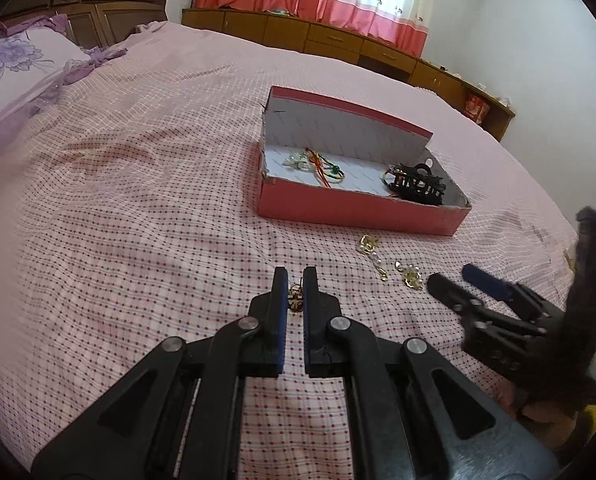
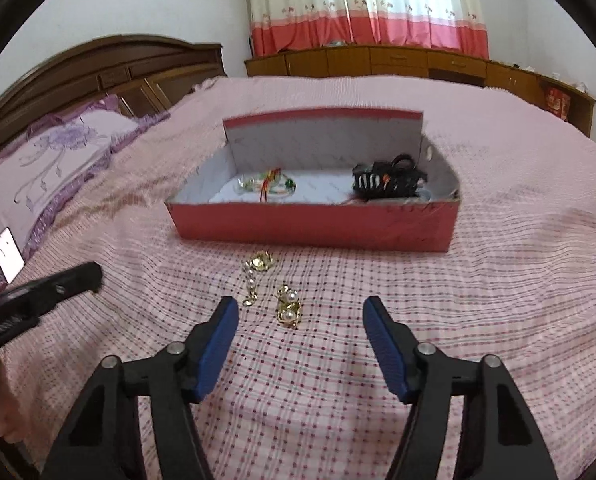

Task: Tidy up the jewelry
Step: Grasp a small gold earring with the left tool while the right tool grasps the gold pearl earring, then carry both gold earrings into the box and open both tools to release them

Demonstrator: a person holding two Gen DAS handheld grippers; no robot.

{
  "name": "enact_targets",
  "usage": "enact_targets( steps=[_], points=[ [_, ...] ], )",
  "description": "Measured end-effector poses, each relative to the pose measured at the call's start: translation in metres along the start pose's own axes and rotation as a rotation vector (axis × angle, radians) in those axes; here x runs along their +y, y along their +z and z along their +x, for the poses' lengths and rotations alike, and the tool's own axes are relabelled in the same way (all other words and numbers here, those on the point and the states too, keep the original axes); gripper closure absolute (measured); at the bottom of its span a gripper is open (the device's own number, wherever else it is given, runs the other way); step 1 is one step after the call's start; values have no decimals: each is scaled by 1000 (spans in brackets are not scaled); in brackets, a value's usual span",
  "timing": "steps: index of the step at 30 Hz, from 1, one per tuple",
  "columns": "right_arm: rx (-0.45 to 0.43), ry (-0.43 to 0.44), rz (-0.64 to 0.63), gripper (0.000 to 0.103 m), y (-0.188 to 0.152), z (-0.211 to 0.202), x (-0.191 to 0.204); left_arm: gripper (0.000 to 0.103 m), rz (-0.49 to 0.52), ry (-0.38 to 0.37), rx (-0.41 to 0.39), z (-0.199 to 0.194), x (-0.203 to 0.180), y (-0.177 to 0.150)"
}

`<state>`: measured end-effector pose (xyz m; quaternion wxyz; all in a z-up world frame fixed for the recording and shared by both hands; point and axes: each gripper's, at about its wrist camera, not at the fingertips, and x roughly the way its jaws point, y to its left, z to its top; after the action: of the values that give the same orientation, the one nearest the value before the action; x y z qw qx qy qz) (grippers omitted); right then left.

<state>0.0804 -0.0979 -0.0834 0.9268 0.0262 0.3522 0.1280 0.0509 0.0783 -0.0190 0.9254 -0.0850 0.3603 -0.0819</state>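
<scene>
Left gripper (image 1: pixel 294 280) clamped on 1 small gold ornament (image 1: pixel 296 298); right gripper (image 2: pixel 296 310) released.

My left jaws are nearly closed, pinching the ornament between their blue pads just above the checked bedspread (image 1: pixel 138 220). My right jaws stand wide apart; 1 gold pearl earring (image 2: pixel 288 310) lies on the bed between their tips, and 1 gold pearl chain piece (image 2: pixel 256 276) lies just beyond the left tip. Ahead of both jaws sits the open red box (image 2: pixel 313 226), holding coloured bracelets (image 2: pixel 272 188) and black hair clips (image 2: pixel 389 180).
</scene>
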Motion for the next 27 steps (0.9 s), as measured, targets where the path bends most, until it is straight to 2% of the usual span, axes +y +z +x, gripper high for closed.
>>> enact_targets(
  steps=[8, 11, 14, 27],
  points=[
    [96, 1, 22, 58, 1, 34, -1, 103, -24, 2, 3, 4, 9, 0],
    [107, -6, 22, 68, 0, 38, -2, 103, -29, 3, 5, 5, 11, -1],
    [105, -5, 33, 83, 0, 38, -4, 103, -28, 4, 8, 5, 10, -1],
    [16, 62, 89, 84, -1, -8, -23, 103, -7, -12, -28, -7, -7, 7]
  ],
)
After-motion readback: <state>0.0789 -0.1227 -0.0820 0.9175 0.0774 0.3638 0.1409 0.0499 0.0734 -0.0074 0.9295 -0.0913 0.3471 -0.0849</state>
